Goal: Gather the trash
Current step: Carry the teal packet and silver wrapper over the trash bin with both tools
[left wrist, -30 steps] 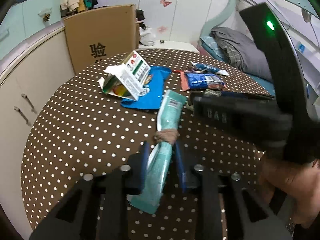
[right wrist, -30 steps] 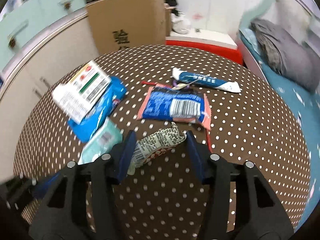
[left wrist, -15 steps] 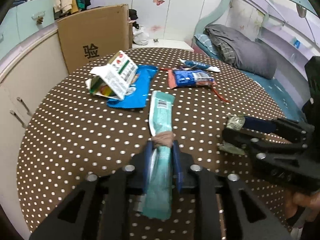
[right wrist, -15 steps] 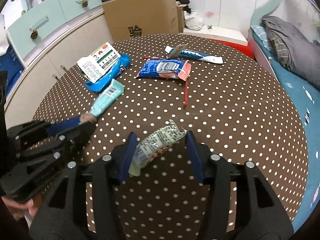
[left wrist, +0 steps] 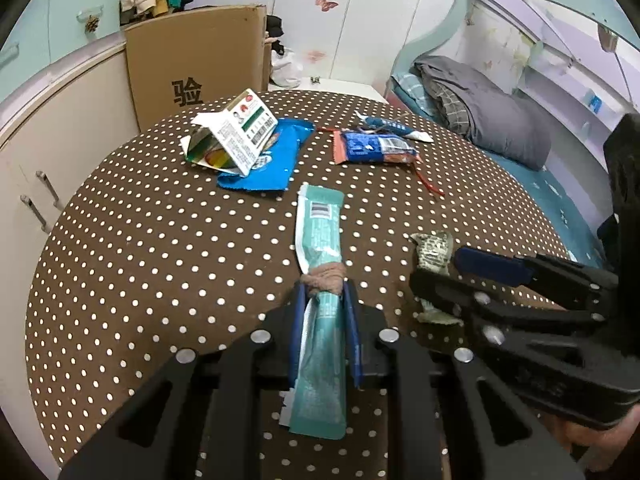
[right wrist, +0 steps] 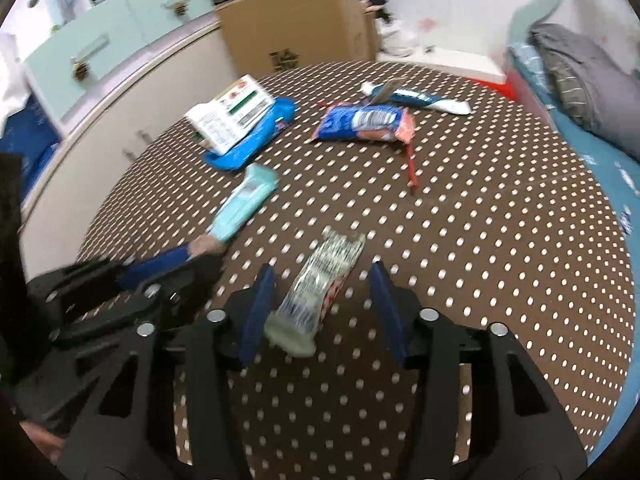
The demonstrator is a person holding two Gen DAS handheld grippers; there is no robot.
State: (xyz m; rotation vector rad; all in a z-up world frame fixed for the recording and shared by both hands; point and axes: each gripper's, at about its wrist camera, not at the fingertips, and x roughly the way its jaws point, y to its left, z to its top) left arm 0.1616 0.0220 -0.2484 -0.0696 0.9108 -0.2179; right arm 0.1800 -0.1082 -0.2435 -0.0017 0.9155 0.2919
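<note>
While the left gripper (left wrist: 323,292) sat clamped on the teal wrapper (left wrist: 320,240), jaws pressed against both its sides, the right gripper (right wrist: 320,284) was closing around a crumpled printed wrapper (right wrist: 320,284) without visibly pinching it yet. Both wrappers were over the near part of the polka-dot table (left wrist: 140,240).

Other litter farther back: white carton (left wrist: 236,136) lying on a blue bag (left wrist: 268,164), blue-and-pink snack pack (left wrist: 372,146), a tube (left wrist: 394,128) behind it, thin red strip (left wrist: 428,182). None of it blocked either gripper. The two grippers sat near each other, side by side, not touching.

Cardboard box (left wrist: 200,60) stood past the table's far edge, cabinets (left wrist: 48,128) to the left, bedding (left wrist: 488,108) to the right.

Left wrist view showed the brown band (left wrist: 323,278) wrapped around the teal wrapper just ahead of the fingertips; right view was blurred there. Right wrist view showed the gap between the printed wrapper and the right-hand pad (right wrist: 386,312); from the left view that wrapper was mostly hidden behind the right gripper's fingers.
</note>
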